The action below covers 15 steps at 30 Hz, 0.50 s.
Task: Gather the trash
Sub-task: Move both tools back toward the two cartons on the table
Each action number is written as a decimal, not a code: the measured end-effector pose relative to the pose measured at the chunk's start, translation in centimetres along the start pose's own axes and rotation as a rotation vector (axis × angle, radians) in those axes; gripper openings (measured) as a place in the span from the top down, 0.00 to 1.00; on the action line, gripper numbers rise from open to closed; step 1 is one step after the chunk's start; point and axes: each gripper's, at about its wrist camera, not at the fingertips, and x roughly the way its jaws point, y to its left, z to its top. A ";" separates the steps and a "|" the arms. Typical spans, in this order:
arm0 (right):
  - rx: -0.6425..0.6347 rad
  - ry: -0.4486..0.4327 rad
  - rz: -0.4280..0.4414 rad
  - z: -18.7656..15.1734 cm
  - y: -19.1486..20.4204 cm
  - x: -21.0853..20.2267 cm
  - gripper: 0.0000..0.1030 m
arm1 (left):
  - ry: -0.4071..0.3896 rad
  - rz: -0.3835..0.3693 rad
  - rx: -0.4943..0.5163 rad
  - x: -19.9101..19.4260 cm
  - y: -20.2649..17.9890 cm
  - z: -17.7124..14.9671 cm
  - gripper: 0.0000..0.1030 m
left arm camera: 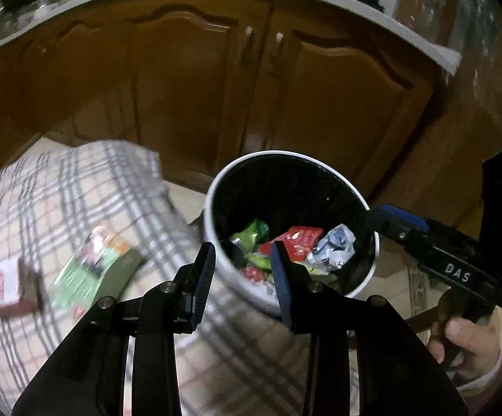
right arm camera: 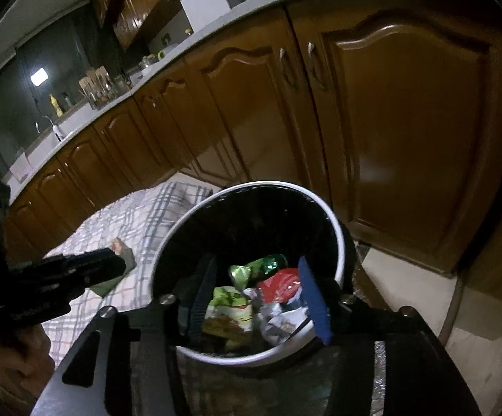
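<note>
Left gripper point(left arm camera: 242, 253) in the left wrist view: jaws parted to a narrow gap, nothing between the pads. It hangs over the near rim of the white trash bin point(left arm camera: 212, 208), left pad outside the bin wall, right pad over the opening. Bin has a black liner and sits at 12 o'clock of the gripper, in front of brown wooden cabinet doors point(left arm camera: 337, 104). Inside it: green wrapper point(left arm camera: 252, 234), red packet point(left arm camera: 299, 242), crumpled silver-blue foil point(left arm camera: 334, 251). At 9 o'clock of the bin, on a plaid cloth point(left arm camera: 42, 190), 2 items not yet binned: green carton point(left arm camera: 94, 267), blurred, and a white-and-brown small box point(left arm camera: 4, 284) further out at 9. Right gripper point(left arm camera: 396, 222) comes in from 3 o'clock, tip at the bin's right rim; a hand point(left arm camera: 469, 343) holds its grip at 4 o'clock. This view doesn't show its jaw gap.

Right wrist view: right gripper point(right arm camera: 261, 298) jaws clearly wider apart, nothing pinched, both pads over the bin point(right arm camera: 334, 222) opening. Below them in the liner: green wrapper point(right arm camera: 261, 267), red packet point(right arm camera: 278, 284), a yellow-green snack bag point(right arm camera: 230, 308), foil point(right arm camera: 278, 322). Left gripper point(right arm camera: 112, 260) shows at 9 o'clock as a dark body, jaws not readable here, over the plaid cloth point(right arm camera: 139, 215). Part of a carton peeks out past its tip. Cabinet doors point(right arm camera: 407, 138) and grey countertop point(right arm camera: 216, 31) run behind from 10 to 2 o'clock.
</note>
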 end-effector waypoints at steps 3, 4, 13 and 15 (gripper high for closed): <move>0.012 -0.013 0.028 -0.7 0.8 -0.5 0.42 | -0.025 0.011 -0.052 -1.6 1.7 -1.2 0.66; 0.016 -0.014 0.042 -1.1 1.2 -0.6 0.40 | -0.034 0.019 -0.065 -2.2 2.3 -1.7 0.66; -0.008 -0.007 0.131 -3.4 5.6 -1.1 0.27 | -0.080 0.113 -0.184 -6.8 8.2 -5.9 0.59; -0.016 0.000 0.149 -3.8 6.7 -1.1 0.27 | -0.076 0.124 -0.203 -7.3 9.3 -6.7 0.59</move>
